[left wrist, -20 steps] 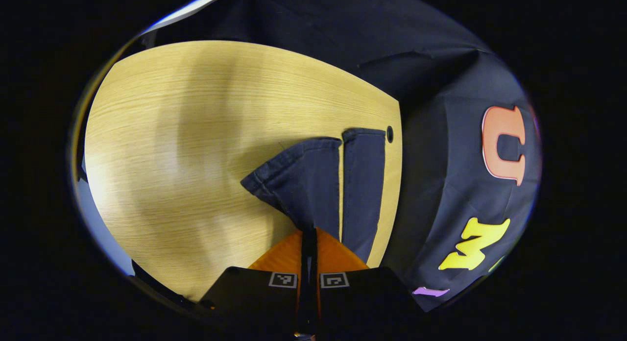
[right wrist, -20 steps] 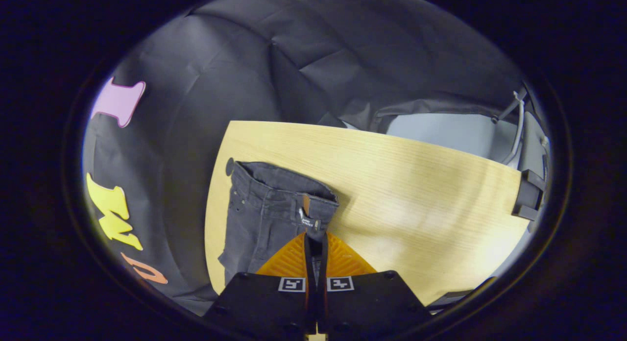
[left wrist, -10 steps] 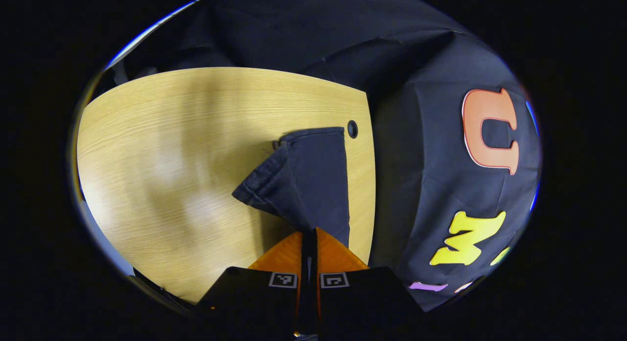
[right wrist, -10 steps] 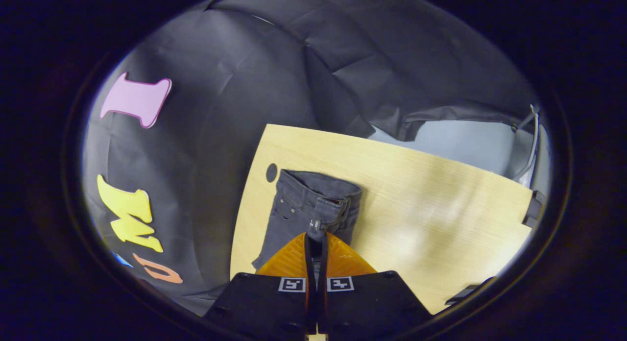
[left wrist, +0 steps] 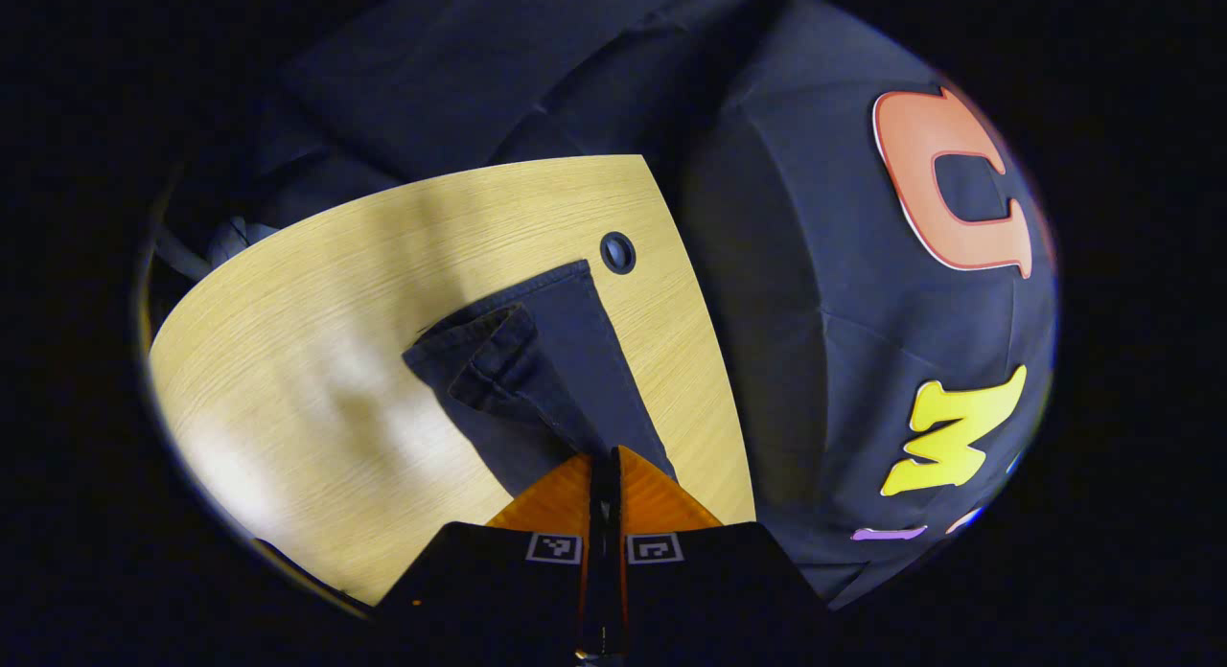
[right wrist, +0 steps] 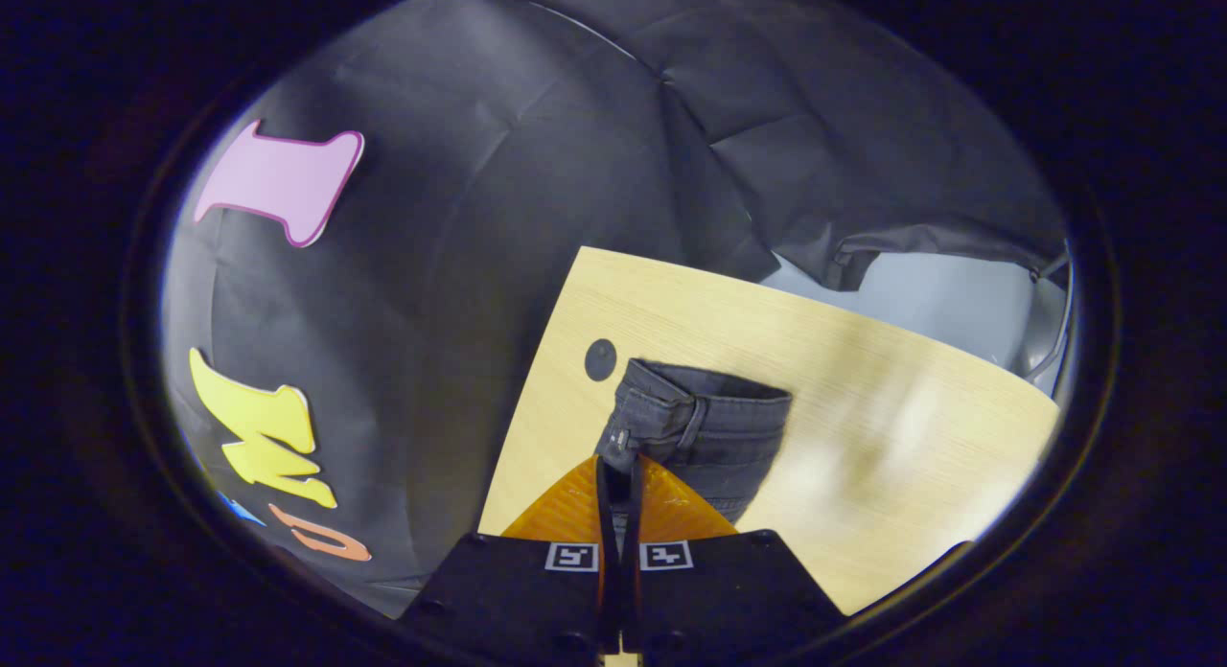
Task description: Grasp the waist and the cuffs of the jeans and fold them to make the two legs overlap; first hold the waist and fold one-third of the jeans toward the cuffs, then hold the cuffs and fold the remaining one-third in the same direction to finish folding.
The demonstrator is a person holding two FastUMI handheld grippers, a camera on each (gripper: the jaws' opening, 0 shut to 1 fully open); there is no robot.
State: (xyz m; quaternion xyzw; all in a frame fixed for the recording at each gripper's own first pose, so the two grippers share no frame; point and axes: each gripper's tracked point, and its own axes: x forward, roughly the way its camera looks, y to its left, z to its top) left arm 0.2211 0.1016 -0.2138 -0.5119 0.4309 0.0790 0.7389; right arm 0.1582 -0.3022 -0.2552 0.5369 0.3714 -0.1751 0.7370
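Lying across both views is the table, a big pale wood top with the dark booth wall behind it. In the left gripper view it fills the side from 7 to 12 o'clock. In the right gripper view the table runs from the middle out to 4 o'clock.

Next comes the jeans. They are dark and lie flat on the table, close to its edge by the wall. In the left gripper view the legs stretch from the bottom middle up toward 12 o'clock. One cuff is bunched and folded over at about 10 o'clock from the middle. In the right gripper view the jeans show their waist, with the band and a belt loop on it.

A small round hole sits in the table just beyond the cuffs. In the right gripper view the hole is just beside the waist, at 10 o'clock from it.

At 6 o'clock the left gripper is pinched tight on the jeans leg. The right gripper is pinched on the jeans near the waist too.
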